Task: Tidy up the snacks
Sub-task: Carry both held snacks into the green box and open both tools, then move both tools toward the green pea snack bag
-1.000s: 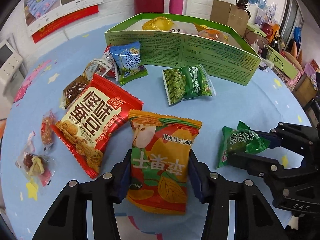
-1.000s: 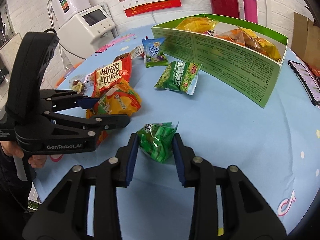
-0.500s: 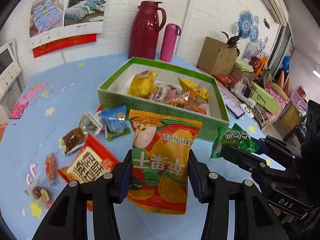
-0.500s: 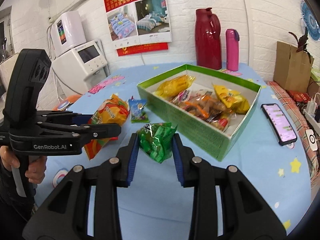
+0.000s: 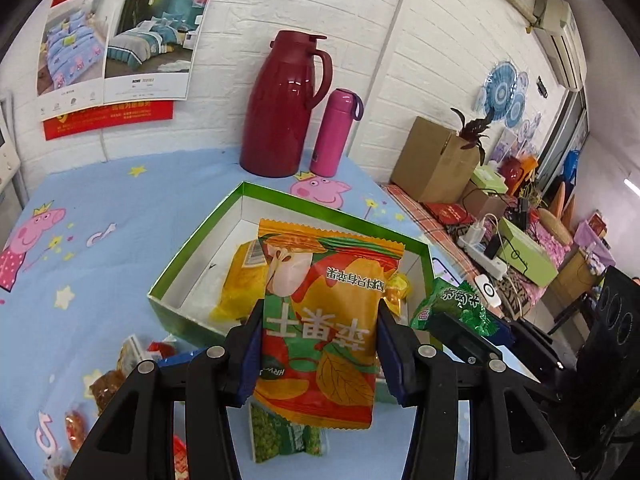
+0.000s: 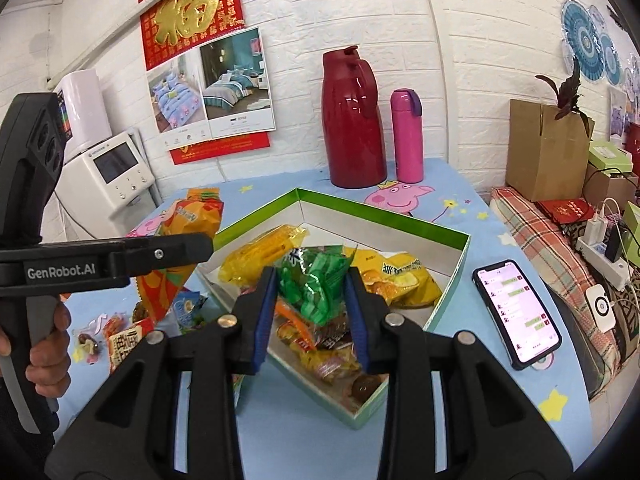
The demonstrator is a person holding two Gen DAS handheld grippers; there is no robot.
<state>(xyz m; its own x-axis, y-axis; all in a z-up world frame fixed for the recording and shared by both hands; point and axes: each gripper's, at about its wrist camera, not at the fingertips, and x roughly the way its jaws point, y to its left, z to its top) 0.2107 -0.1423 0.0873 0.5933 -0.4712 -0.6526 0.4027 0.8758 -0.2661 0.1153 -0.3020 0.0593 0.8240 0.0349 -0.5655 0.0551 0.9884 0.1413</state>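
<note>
While both claws hang in the air over the green box (image 6: 448, 236), each grips one snack. Left claw (image 5: 320, 348): blue pads pressed against the two sides of the orange apple-print packet (image 5: 324, 320), which stands upright in front of the box's near wall, clear of the worktop (image 5: 120, 216). Right claw (image 6: 312, 304): closed on the small green packet (image 6: 316, 284), held above the box's interior, over the snacks lying inside. Box contents, seen from the right wrist: yellow packets (image 6: 400, 280) toward the far side, orange and brown wrapped pieces toward the near corner. Outside the box, on the blue cartoon-print cloth by its left wall, loose snacks (image 6: 120, 332) lie scattered; a green pea packet (image 5: 280, 436) lies flat just below the left claw's load. Behind the box stand a red thermos jug (image 6: 352, 120) and a pink bottle (image 6: 406, 136), side by side against the white brick wall. To the right of the box a phone (image 6: 516, 312) lies face up, screen lit. A hand (image 6: 44, 356) grips the left claw's handle.
</note>
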